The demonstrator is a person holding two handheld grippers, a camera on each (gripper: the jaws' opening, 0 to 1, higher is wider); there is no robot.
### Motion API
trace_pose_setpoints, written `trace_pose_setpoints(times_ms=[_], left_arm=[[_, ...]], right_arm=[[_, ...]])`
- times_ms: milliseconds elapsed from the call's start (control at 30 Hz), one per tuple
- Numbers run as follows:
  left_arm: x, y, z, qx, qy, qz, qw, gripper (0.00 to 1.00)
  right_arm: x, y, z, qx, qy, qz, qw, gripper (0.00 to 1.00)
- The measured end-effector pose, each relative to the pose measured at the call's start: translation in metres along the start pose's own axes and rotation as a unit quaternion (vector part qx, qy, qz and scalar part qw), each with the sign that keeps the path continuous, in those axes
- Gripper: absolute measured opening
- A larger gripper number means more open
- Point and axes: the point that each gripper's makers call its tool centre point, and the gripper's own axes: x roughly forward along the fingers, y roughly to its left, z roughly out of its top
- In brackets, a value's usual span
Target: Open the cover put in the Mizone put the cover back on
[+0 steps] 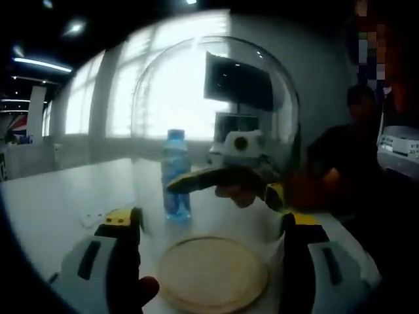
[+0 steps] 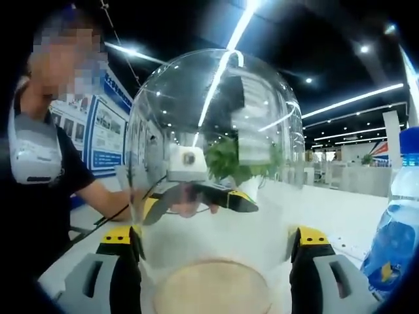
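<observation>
Nearest the lens in the left gripper view is the left claw [image 1: 209, 252], its two grey-and-yellow jaws set wide on either side of the clear glass dome cover [image 1: 216, 137]. They sit right at the dome's walls, but I can't tell if they're actually squeezing it or just standing beside it. Between the jaws lies the round wooden base [image 1: 213, 271], flat on the white surface [image 1: 59, 196], with the dome over it. Looking through the glass you can see the Mizone bottle [image 1: 176, 175], blue with a blue cap, standing upright on the surface on the far side of the dome, not under it. Also through the glass, the right claw [image 1: 226, 183] comes in from the opposite side with a hand behind it.

Over in the right gripper view, same story mirrored: the right claw [image 2: 213, 261] has its jaws spread at both sides of the dome cover [image 2: 216, 150], and again I can't tell whether it's gripping. The wooden base [image 2: 213, 288] sits low between them. The Mizone bottle [image 2: 396, 242] stands at the right edge, outside the dome. Through the glass the left claw [image 2: 196, 199] points this way, held by a person in a dark shirt [image 2: 39, 203].
</observation>
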Motion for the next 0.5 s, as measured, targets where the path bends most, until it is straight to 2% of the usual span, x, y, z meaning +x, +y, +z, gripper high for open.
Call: trace_pose_setpoints(times_ms=[500], left_arm=[[-0.0001, 0.0011, -0.0001, 0.002, 0.004, 0.002, 1.0000, 0.79]], right_arm=[[0.0002, 0.0003, 0.0004, 0.000, 0.001, 0.002, 1.0000, 0.90]])
